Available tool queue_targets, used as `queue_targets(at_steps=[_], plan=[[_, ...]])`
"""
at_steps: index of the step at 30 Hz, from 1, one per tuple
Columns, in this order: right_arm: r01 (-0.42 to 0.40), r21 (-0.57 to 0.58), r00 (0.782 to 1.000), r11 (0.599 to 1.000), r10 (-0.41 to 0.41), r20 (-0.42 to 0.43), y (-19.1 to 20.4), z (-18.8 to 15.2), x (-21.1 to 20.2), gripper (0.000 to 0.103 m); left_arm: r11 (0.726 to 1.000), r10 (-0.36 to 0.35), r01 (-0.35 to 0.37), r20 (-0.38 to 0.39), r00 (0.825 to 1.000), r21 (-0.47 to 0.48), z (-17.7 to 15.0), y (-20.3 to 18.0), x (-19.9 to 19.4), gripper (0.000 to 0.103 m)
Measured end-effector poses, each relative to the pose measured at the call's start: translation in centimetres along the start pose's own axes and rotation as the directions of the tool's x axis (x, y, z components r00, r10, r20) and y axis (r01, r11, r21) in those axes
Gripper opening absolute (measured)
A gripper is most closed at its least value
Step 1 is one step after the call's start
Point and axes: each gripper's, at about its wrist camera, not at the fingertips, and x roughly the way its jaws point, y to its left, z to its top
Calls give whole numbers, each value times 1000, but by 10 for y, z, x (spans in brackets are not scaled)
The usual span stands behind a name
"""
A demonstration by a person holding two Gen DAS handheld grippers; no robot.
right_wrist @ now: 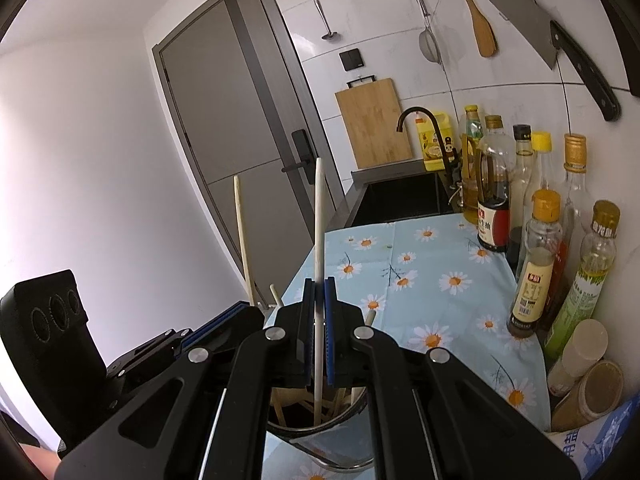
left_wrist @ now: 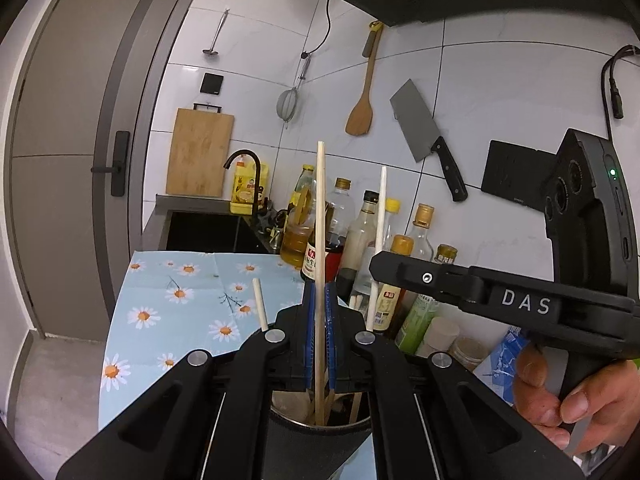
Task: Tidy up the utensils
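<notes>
The left gripper had its jaws clenched on a tan wooden chopstick, which stood nearly upright between the blue pads; its top rose well above the jaws and its lower end reached down into the metal utensil holder directly below them. The right gripper likewise had its jaws clamped on a pale white chopstick, held upright, with its lower tip inside the same metal utensil holder beneath the jaws. Other wooden sticks already stood in that holder, and one short pale stick leaned out just left of the left jaws. In the left wrist view the right gripper crossed in from the right, just beside and slightly ahead of the left jaws, with the pale chopstick at its tip and a person's hand wrapped around its handle. In the right wrist view the left gripper lay just to the left of the right jaws. The holder stood on the desk, which was covered in a light blue daisy-print cloth stretching ahead of both jaws. To the right of the jaws, along the tiled wall, stood a cluster of sauce and oil bottles, and above them a cleaver and a wooden spatula hung on the wall.
</notes>
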Motion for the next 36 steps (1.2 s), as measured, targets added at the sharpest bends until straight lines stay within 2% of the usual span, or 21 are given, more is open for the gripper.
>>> queue_targets(at_steps=[6, 8, 17, 25, 27, 28, 34, 36], plan=[[3, 8, 1000, 1000, -3, -14, 2, -7, 0, 9, 1000, 7, -7, -37, 999, -12, -6, 1, -2, 4], [0, 14, 1000, 1000, 1, -18, 3, -7, -2, 20, 1000, -4, 3, -38, 999, -9, -5, -1, -6, 4], [0, 58, 1000, 998, 0, 3, 0, -7, -28, 20, 1000, 8, -8, -37, 999, -15, -2, -5, -23, 5], [-2, 30, 1000, 1000, 2, 1, 9, -11, -65, 25, 999, 33, -33, -48, 998, 13, 1, -20, -53, 5], [-7, 15, 1000, 1000, 7, 2, 13, -13, -74, 29, 999, 52, -51, -58, 997, 11, 1, -22, -63, 10], [-8, -1, 1000, 1000, 8, 0, 16, -15, -82, 32, 998, 61, -60, -63, 996, 7, 1, -22, -67, 20], [-23, -58, 1000, 998, 23, 3, 21, -23, -126, 48, 994, 110, -112, -99, 989, -14, -2, -23, -98, 22], [-25, -73, 1000, 997, 26, 3, 23, -26, -140, 54, 991, 128, -130, -126, 984, -10, -6, -28, -107, 28]])
